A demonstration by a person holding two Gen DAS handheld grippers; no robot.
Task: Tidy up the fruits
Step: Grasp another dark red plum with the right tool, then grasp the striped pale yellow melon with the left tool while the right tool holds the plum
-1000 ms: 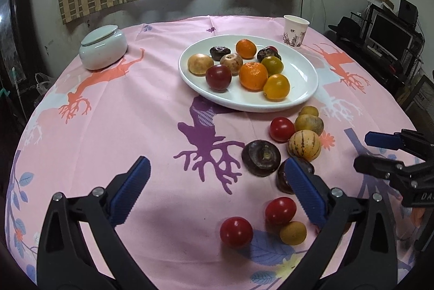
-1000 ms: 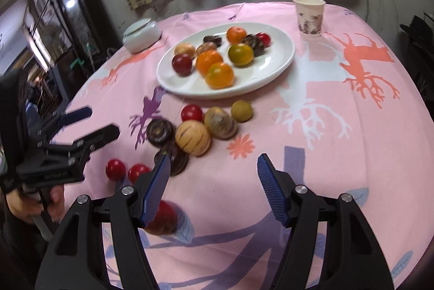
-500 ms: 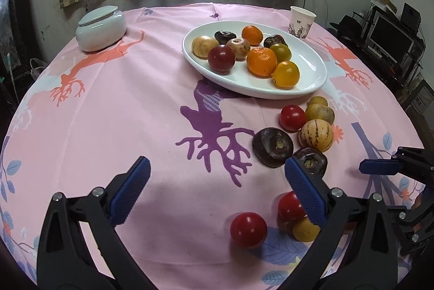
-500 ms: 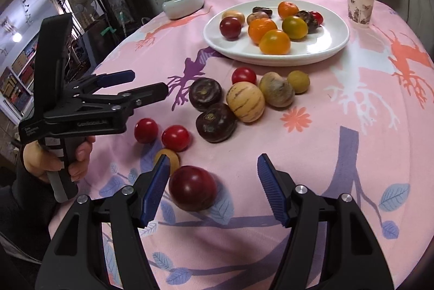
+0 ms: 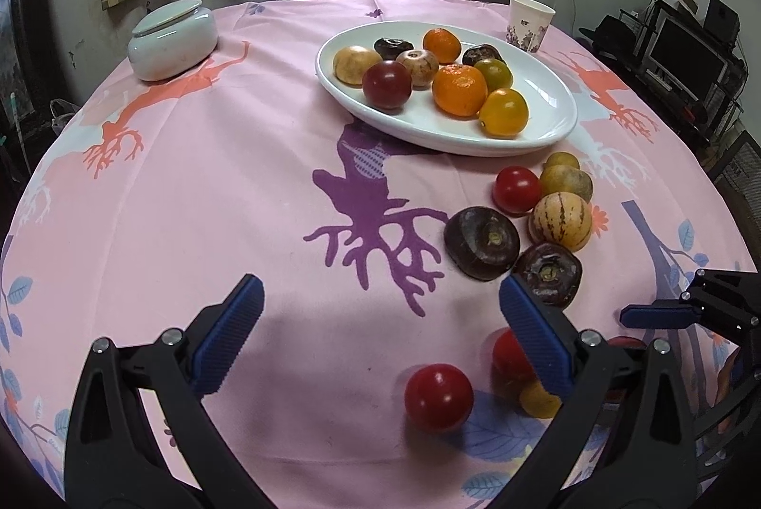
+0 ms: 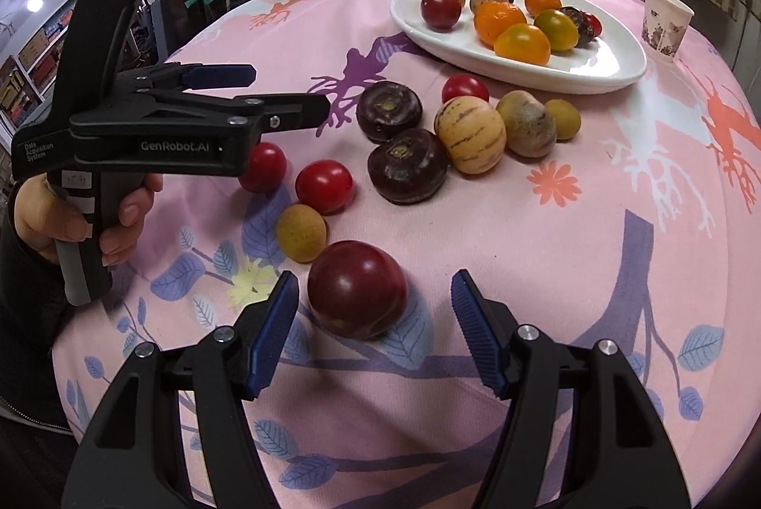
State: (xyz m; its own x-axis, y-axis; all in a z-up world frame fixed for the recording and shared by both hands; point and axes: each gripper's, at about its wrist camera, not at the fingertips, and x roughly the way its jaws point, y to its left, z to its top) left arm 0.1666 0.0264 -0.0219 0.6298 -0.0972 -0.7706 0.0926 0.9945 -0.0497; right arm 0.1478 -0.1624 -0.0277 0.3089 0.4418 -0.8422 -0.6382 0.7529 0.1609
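Plum between open right tool pads; left tool marked "GenRobot.AI", smaller label likely "Data Acquisition System".

The right gripper is coming down toward the pink printed tablecloth, rolling as it goes. A second ago the large dark red round plum was half hidden behind its left finger at seven o'clock; now it is lying between the open blue pads, touching neither. In the left wrist view, the right gripper is sinking from three o'clock toward four o'clock.
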